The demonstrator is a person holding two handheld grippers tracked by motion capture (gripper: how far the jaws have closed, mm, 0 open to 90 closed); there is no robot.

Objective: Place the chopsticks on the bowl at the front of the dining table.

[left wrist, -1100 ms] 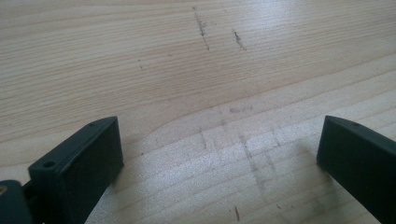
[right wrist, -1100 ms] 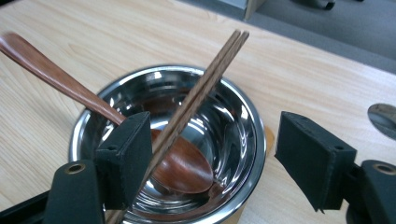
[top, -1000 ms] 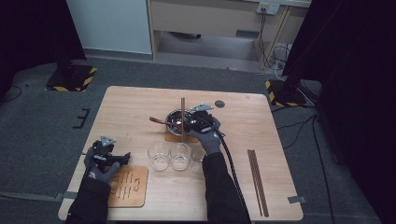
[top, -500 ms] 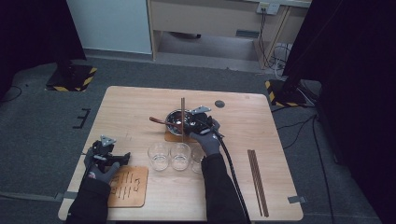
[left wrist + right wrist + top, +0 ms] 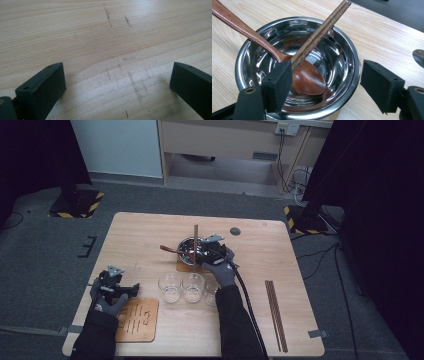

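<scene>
We held the right gripper (image 5: 325, 85) over the steel bowl (image 5: 342, 52), its jaws standing wide with nothing pressed between them. In the right gripper view the wooden spoon (image 5: 308, 80) lay in the bowl, its handle running out over the rim toward ten o'clock, and the chopsticks (image 5: 319, 33) leaned out of the bowl toward one o'clock, their lower end passing just by the left jaw; we could not tell whether they touched it. In the high view the bowl (image 5: 186, 245) sat near the middle of the table (image 5: 260, 250), with three glasses (image 5: 192, 287) in a row at its six o'clock. Our left gripper (image 5: 114, 282) rested at the table's eight o'clock, beside a cork mat (image 5: 137, 320), its jaws wide and empty over bare wood.
</scene>
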